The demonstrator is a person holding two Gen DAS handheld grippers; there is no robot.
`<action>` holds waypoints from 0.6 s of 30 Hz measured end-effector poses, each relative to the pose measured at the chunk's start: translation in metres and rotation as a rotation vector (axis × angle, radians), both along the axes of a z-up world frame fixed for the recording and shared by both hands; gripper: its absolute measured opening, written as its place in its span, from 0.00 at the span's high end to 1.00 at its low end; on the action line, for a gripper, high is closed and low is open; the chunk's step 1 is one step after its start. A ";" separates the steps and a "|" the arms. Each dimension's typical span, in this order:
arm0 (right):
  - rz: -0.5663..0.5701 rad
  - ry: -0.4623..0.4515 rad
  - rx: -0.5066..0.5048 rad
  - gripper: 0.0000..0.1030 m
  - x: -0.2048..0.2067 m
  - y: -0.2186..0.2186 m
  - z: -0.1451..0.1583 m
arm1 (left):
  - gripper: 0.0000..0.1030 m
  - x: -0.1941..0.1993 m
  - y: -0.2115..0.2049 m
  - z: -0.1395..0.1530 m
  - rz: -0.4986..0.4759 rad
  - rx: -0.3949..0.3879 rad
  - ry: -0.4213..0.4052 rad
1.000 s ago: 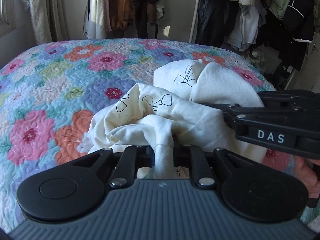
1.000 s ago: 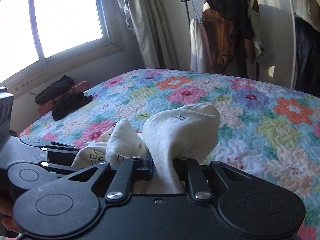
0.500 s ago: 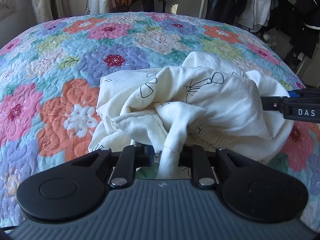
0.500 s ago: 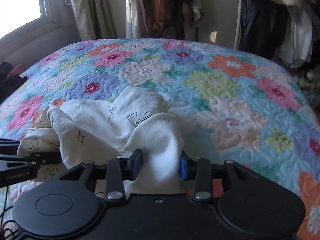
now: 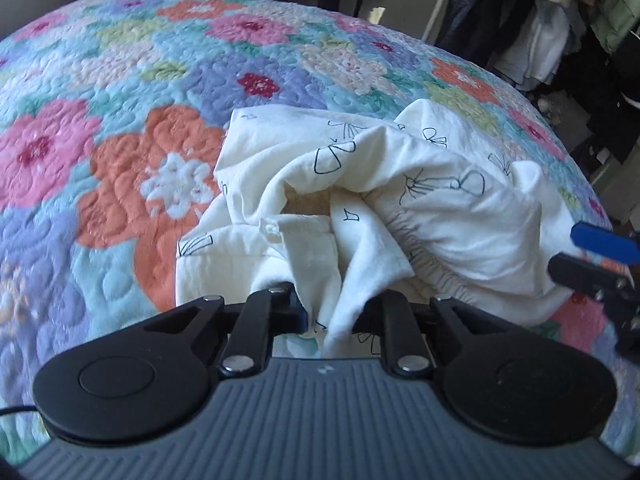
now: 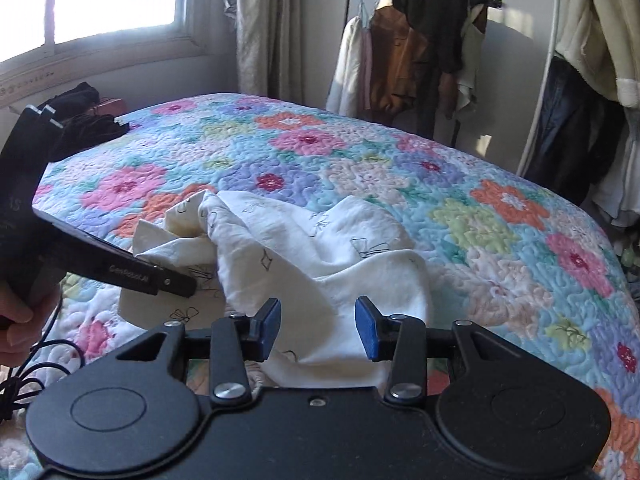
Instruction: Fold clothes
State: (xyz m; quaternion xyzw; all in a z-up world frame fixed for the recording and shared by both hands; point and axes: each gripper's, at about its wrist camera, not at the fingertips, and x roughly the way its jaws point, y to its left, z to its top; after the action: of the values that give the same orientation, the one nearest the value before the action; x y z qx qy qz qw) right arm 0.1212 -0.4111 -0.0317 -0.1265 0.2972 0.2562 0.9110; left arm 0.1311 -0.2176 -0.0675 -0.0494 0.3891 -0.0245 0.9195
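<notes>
A crumpled cream garment (image 5: pixel 384 200) with black bow drawings lies on the flowered quilt (image 5: pixel 120 152); it also shows in the right wrist view (image 6: pixel 304 248). My left gripper (image 5: pixel 328 312) is shut on a bunched fold of the garment at its near edge. My right gripper (image 6: pixel 318 326) is open, its blue pads (image 6: pixel 270 322) apart, with loose cloth lying between them. The right gripper's tip shows at the right of the left wrist view (image 5: pixel 596 256). The left gripper shows at the left of the right wrist view (image 6: pixel 176 282), on the cloth.
The quilt (image 6: pixel 460 208) covers a bed. Clothes racks (image 6: pixel 424 48) with hanging clothes stand behind it, and more hang at the right (image 5: pixel 560 20). Dark clothes (image 6: pixel 84 120) lie under the window. A black cable (image 6: pixel 28 368) hangs at the left.
My right gripper has opened and let go of the garment. The garment has come down and spread on the quilt. My left gripper still holds its fold.
</notes>
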 end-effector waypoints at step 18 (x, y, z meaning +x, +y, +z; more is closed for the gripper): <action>-0.193 -0.119 0.046 0.97 0.034 -0.008 0.006 | 0.87 -0.016 0.006 0.034 0.189 0.113 -0.135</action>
State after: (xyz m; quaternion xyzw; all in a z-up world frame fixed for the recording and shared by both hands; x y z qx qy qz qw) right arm 0.1552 -0.4193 -0.0254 -0.0916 0.2473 0.1661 0.9502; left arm 0.1155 -0.2118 -0.0331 -0.0320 0.3208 0.0809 0.9431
